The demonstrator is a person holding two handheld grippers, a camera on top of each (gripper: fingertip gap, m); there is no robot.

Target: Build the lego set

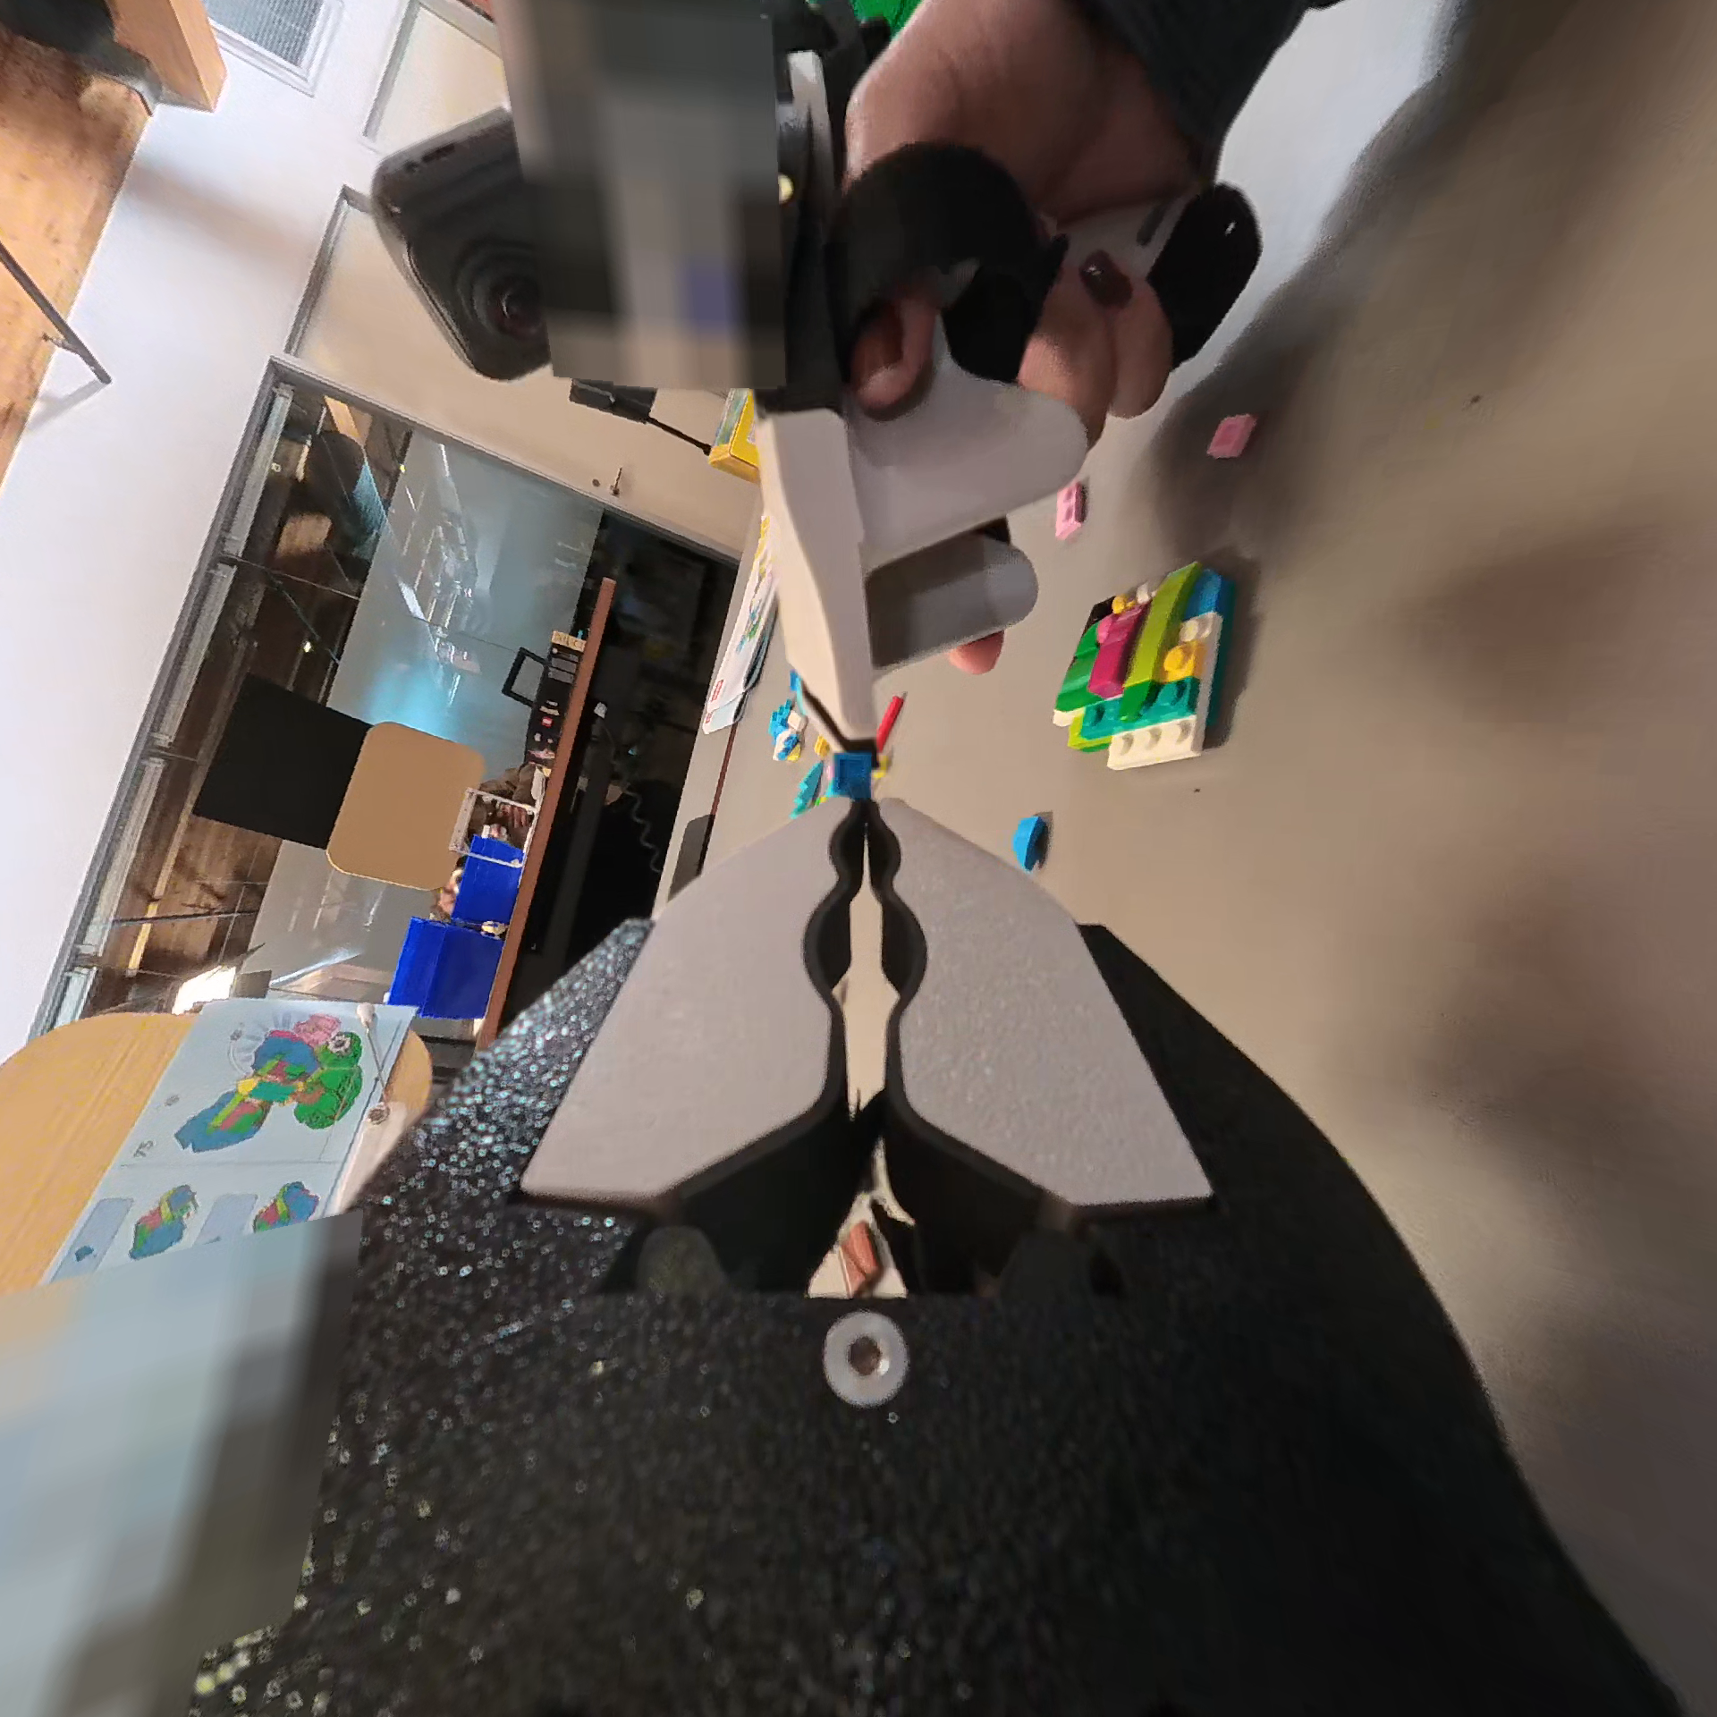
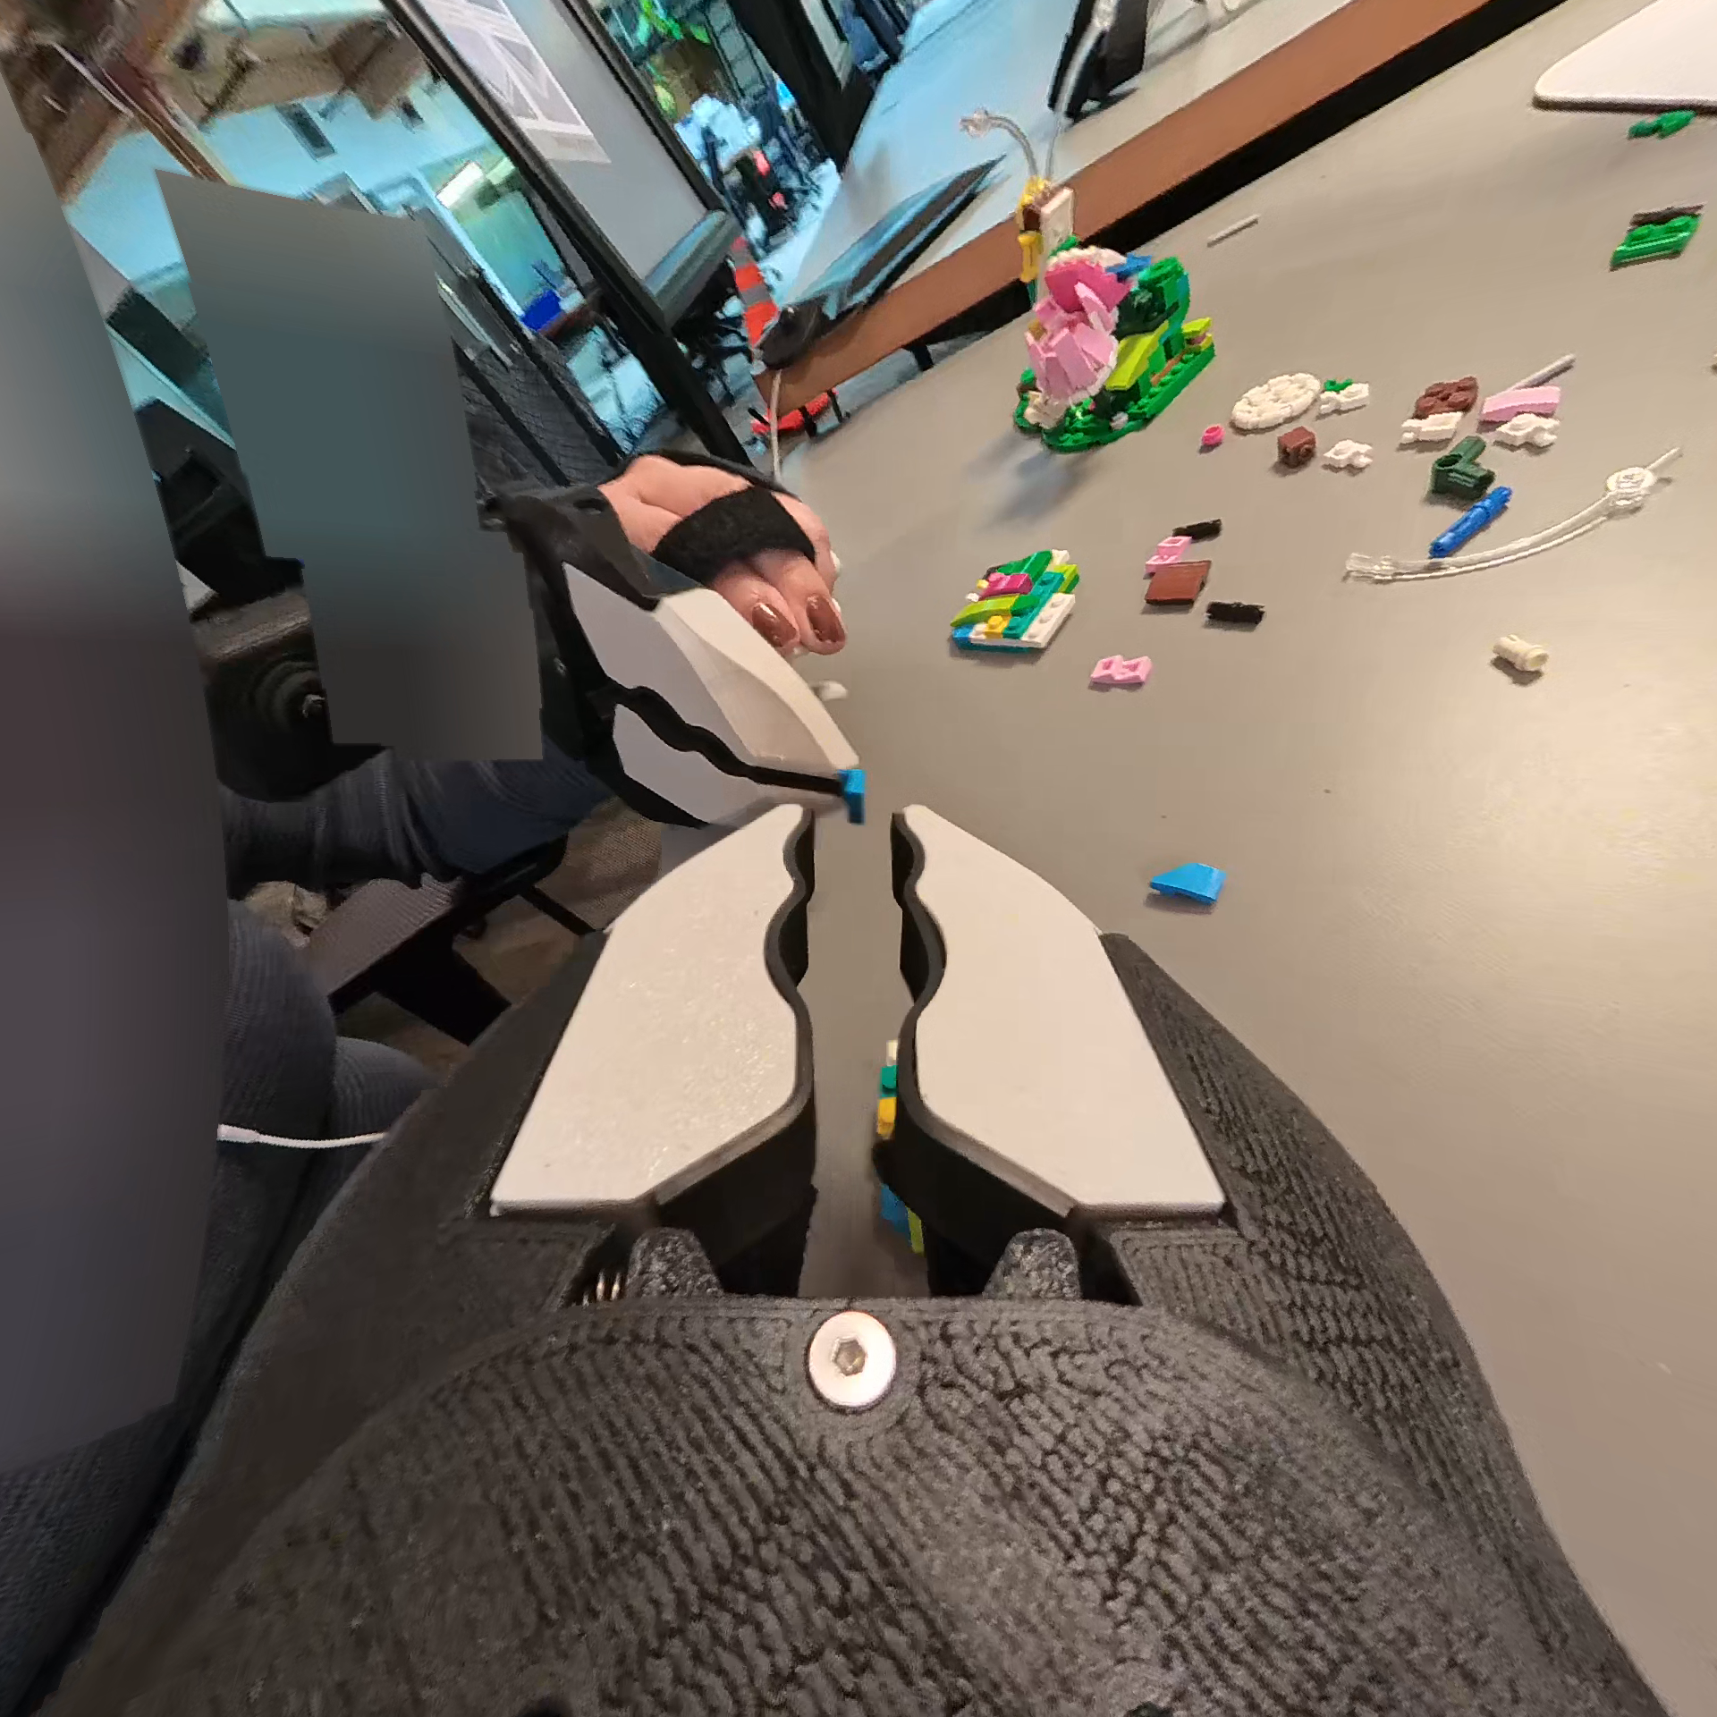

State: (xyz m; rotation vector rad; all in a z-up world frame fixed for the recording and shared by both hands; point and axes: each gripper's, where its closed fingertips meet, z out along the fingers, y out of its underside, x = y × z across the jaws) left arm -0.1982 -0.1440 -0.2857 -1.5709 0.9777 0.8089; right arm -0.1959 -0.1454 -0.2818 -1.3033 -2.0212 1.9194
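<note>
1. Table (image 2: 1394, 836), grey and matte, spreads ahead of both pairs of jaws; beyond its far edge are glass partitions and other desks, and an instruction booklet (image 1: 251, 1115) lies on a wooden surface to the left of the left jaws.
2. Left gripper (image 1: 862, 818) is raised off the table, its jaws pressed nearly together and pinching a small blue brick (image 1: 850, 773) at their very tips. Held out this way, the brick seems to be offered for a handover or a regrip.
3. Right gripper (image 2: 853, 818) has its jaws spread with nothing between them; the blue brick hangs just ahead of their opening, towards the left fingertip. In the left wrist view its tips appear to touch the brick from the far side, though I cannot tell for sure.
4. Pink and green flower model (image 2: 1110, 348) stands well ahead and right of the right jaws, likely a finished section.
5. Flat multicoloured sub-build (image 2: 1017, 604) lies nearer, ahead and slightly right of the right jaws; I judge it the probable home for the brick.
6. Loose parts are scattered to the right: a blue wedge piece (image 2: 1189, 881) just beside the right jaws, and a pink plate (image 2: 1121, 669) farther out.
</note>
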